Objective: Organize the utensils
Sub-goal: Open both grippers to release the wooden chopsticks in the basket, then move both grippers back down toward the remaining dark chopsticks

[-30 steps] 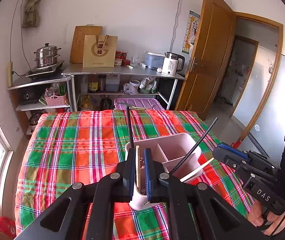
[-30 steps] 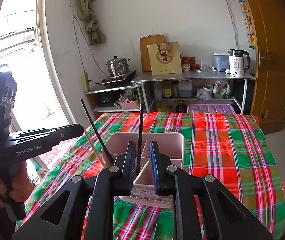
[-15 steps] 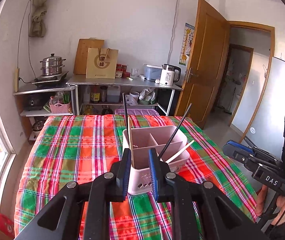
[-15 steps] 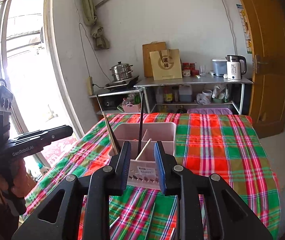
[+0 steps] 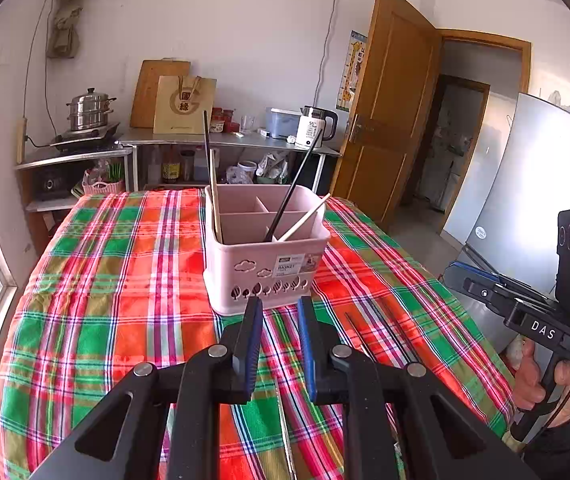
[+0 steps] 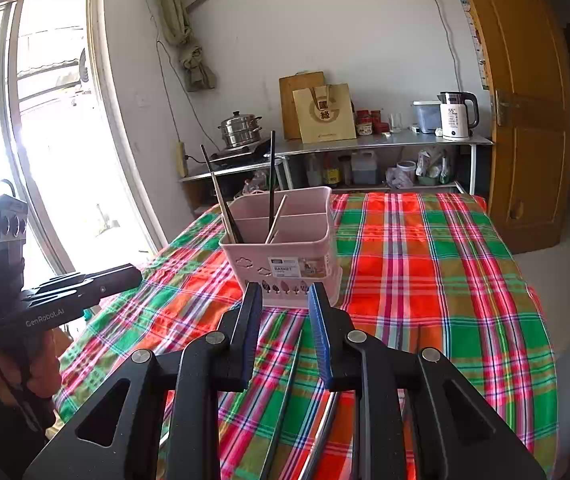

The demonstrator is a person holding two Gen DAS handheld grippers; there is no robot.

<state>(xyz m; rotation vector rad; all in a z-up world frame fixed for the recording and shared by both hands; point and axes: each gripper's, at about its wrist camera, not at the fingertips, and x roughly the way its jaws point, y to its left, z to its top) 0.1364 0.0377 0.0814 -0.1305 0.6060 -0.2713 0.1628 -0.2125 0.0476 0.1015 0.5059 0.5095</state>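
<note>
Right wrist view: both the right gripper (image 6: 284, 292) and left gripper (image 5: 278, 305) hang spread and empty before the pink caddy (image 6: 281, 256) mid-table, where loose chopsticks (image 6: 285, 392) lying flat on the plaid cloth (image 6: 425, 264) near its front edge may slip a pinch

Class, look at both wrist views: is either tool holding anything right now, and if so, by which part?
Nothing is held. The left tool and the right tool are both open, with only the tablecloth showing between their fingers, short of the pink basket.
</note>
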